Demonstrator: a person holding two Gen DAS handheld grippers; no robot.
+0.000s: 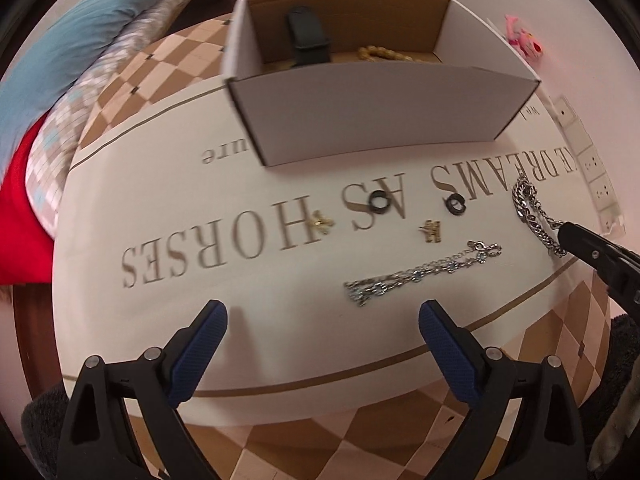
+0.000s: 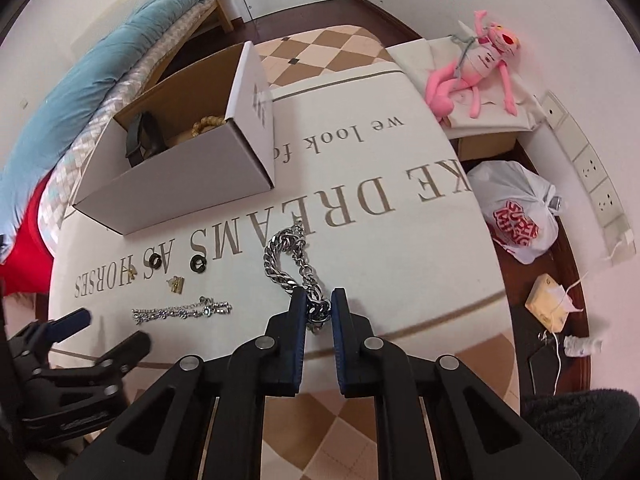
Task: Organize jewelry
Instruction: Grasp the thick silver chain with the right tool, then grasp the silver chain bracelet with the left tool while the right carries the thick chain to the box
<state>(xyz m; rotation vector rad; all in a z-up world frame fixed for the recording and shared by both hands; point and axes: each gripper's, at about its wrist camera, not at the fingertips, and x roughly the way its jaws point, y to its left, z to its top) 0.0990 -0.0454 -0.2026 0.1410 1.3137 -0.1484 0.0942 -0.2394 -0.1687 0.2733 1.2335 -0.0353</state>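
Printed cream rug (image 2: 420, 216) fills mid-frame in both wrist views and serves as the sorting surface. White cardboard box (image 2: 172, 184) sits upper left in the right wrist view, open top toward the workspace; it already holds a black band (image 2: 141, 140) and a string of amber beads (image 2: 206, 123), so it is probably the collection bin. Right gripper (image 2: 319, 307) at bottom centre, blue pads nearly together, pinching the near end of the heavy silver chain (image 2: 294, 264); the rest of the chain trails away over the rug in a loop, so the grip is at one end, likely to lift it clear. Left gripper (image 1: 322, 320), bottom of the left wrist view, jaws spread wide and holding nothing, low near the rug beside the thin silver bracelet (image 1: 420, 274) — plausibly staged for that piece. Remaining loose pieces, mid-frame: two black rings (image 1: 379, 201) (image 1: 454, 203), two small gold charms (image 1: 320, 226) (image 1: 432, 231), all apart from one another.
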